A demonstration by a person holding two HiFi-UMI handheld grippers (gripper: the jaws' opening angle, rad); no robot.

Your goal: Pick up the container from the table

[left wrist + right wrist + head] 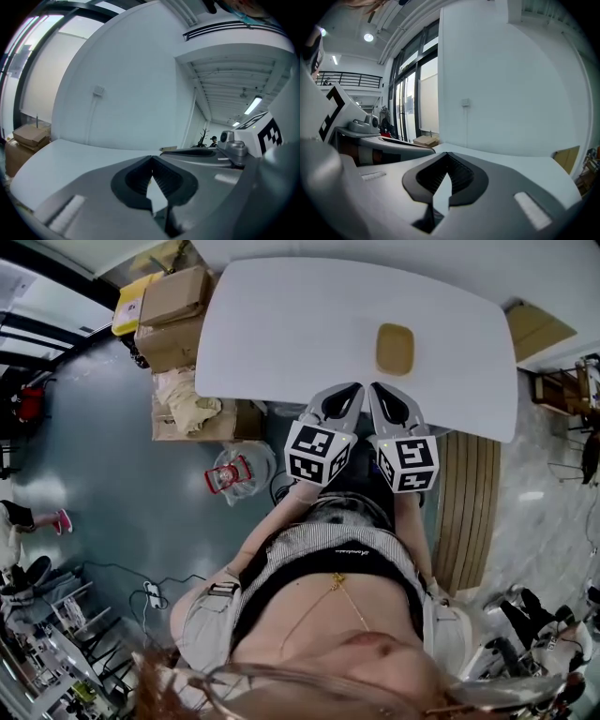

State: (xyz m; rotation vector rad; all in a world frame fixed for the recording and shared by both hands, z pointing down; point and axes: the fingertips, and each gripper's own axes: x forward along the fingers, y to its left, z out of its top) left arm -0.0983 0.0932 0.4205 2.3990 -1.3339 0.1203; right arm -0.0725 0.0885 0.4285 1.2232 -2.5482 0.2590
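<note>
One tan container lies on the white table, toward the right half of the top and well in from every edge. From above it is a small rectangle with rounded corners and a slightly paler rim around a flat, darker middle. Whether that middle is a lid or an open bottom I cannot tell. Its long axis runs from the near edge of the table toward the far edge, almost straight away from the person, and it lies flat.

Just short of it, near the table's front edge, the two grippers sit side by side with their tips close together. The right gripper is the nearer one; the container is a little ahead of its tip and slightly to the right, clearly apart from it. The left gripper points the same way, just beside its partner.

In the right gripper view the right gripper's jaws meet at the tips with nothing between them. The left gripper view shows the left gripper the same, tips pressed together and empty.

Past the table's left end stand stacked cardboard boxes. On the floor below them lies a red-and-white object in a clear bag.
</note>
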